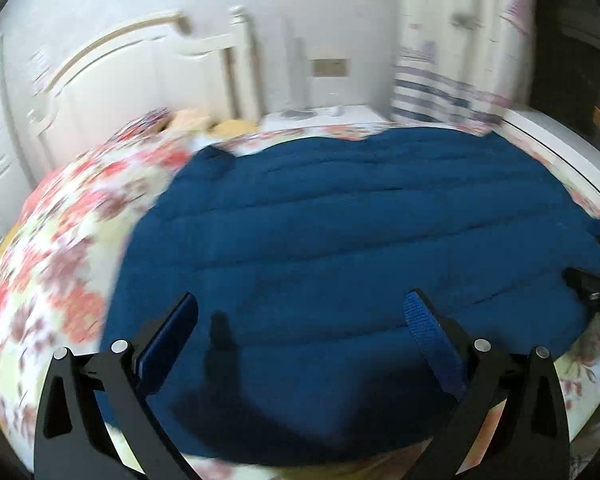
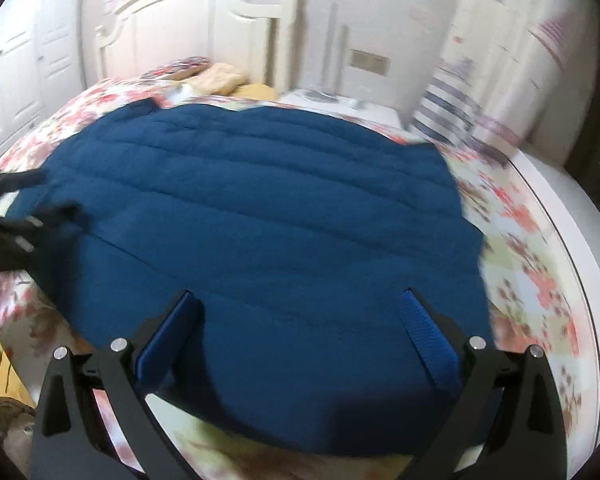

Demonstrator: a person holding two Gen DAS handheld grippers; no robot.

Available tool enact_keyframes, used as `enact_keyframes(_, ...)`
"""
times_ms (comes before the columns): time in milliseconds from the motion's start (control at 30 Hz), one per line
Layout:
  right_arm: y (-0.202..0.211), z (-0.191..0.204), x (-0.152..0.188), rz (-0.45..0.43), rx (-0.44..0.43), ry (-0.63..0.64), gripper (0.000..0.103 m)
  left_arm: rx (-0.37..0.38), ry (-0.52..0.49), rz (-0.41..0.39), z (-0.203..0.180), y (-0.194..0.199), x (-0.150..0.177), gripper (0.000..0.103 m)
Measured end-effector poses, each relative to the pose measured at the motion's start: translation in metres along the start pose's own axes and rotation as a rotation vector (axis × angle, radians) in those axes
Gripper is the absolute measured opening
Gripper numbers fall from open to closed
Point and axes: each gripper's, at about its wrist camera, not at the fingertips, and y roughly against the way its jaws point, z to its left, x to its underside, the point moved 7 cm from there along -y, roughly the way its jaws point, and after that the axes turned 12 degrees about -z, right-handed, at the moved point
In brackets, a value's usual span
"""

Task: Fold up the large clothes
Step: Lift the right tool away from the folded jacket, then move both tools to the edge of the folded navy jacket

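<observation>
Black angular fingers faced with blue textured pads [image 1: 432, 344] and fastened by round silver screws [image 2: 118, 345] are seen on both grippers.

A deep blue quilted jacket [image 1: 360, 240] lies on a red-and-pink floral bedspread [image 1: 60, 240]; headboard [image 2: 204, 24] cream, curtain [image 1: 452, 60] blue-striped.

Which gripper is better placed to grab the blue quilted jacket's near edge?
Either, roughly. The left gripper and right gripper both hover open over the blue quilted jacket near that edge.
</observation>
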Motion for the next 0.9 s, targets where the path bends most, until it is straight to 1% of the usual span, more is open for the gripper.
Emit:
enact_keyframes(33, 0.002, -0.016, 0.008, 0.009, -0.008, -0.066, 0.1, -0.027, 0.011, 0.04, 0.012, -0.003, 0.009, 0.099)
enact_keyframes(67, 0.003, -0.025, 0.012, 0.011, -0.013, -0.104, 0.1, -0.036, 0.025, 0.076, 0.022, -0.009, 0.018, 0.099)
enact_keyframes(100, 0.008, -0.041, 0.018, 0.008, -0.006, -0.158, 0.1, -0.012, 0.059, 0.101, 0.033, -0.014, 0.028, 0.099)
enact_keyframes(133, 0.015, -0.055, 0.022, 0.005, 0.011, -0.193, 0.1, 0.007, 0.081, 0.101, 0.036, -0.014, 0.029, 0.099)
enact_keyframes(200, 0.032, -0.079, 0.031, -0.006, 0.046, -0.275, 0.1, 0.015, 0.082, 0.097, 0.043, -0.015, 0.029, 0.099)
enact_keyframes(233, 0.043, -0.09, 0.037, -0.015, 0.029, -0.349, 0.1, 0.008, 0.066, 0.094, 0.042, -0.016, 0.031, 0.099)
enact_keyframes(267, 0.05, -0.096, 0.041, -0.02, -0.009, -0.402, 0.1, -0.005, 0.057, 0.088, 0.041, -0.017, 0.033, 0.099)
enact_keyframes(333, 0.067, -0.098, 0.06, -0.019, -0.128, -0.519, 0.1, -0.03, 0.049, 0.069, 0.04, -0.017, 0.033, 0.099)
enact_keyframes(367, 0.069, -0.097, 0.065, -0.008, -0.143, -0.531, 0.1, -0.042, 0.046, 0.057, 0.04, -0.017, 0.034, 0.099)
enact_keyframes(433, 0.071, -0.087, 0.079, 0.024, -0.194, -0.552, 0.099, -0.045, 0.041, 0.059, 0.041, -0.017, 0.031, 0.099)
enact_keyframes(500, 0.063, -0.077, 0.079, 0.034, -0.229, -0.562, 0.098, -0.035, 0.05, 0.064, 0.042, -0.018, 0.024, 0.099)
enact_keyframes(600, 0.042, -0.067, 0.078, 0.058, -0.258, -0.589, 0.098, -0.033, 0.053, 0.061, 0.043, -0.018, 0.022, 0.099)
enact_keyframes(633, 0.031, -0.065, 0.073, 0.046, -0.261, -0.607, 0.099, -0.034, 0.052, 0.061, 0.043, -0.018, 0.022, 0.099)
enact_keyframes(700, 0.009, -0.065, 0.058, 0.026, -0.238, -0.632, 0.099, -0.036, 0.05, 0.061, 0.043, -0.018, 0.022, 0.099)
enact_keyframes(767, -0.017, -0.069, 0.042, -0.011, -0.241, -0.755, 0.101, -0.041, 0.043, 0.062, 0.043, -0.018, 0.022, 0.099)
enact_keyframes(800, -0.027, -0.071, 0.035, -0.037, -0.224, -0.811, 0.101, -0.041, 0.042, 0.062, 0.043, -0.018, 0.022, 0.099)
enact_keyframes(867, -0.045, -0.068, 0.024, -0.056, -0.183, -0.822, 0.101, -0.041, 0.041, 0.062, 0.043, -0.018, 0.022, 0.099)
enact_keyframes(900, -0.051, -0.068, 0.021, -0.073, -0.167, -0.825, 0.093, -0.042, 0.039, 0.062, 0.042, -0.018, 0.022, 0.099)
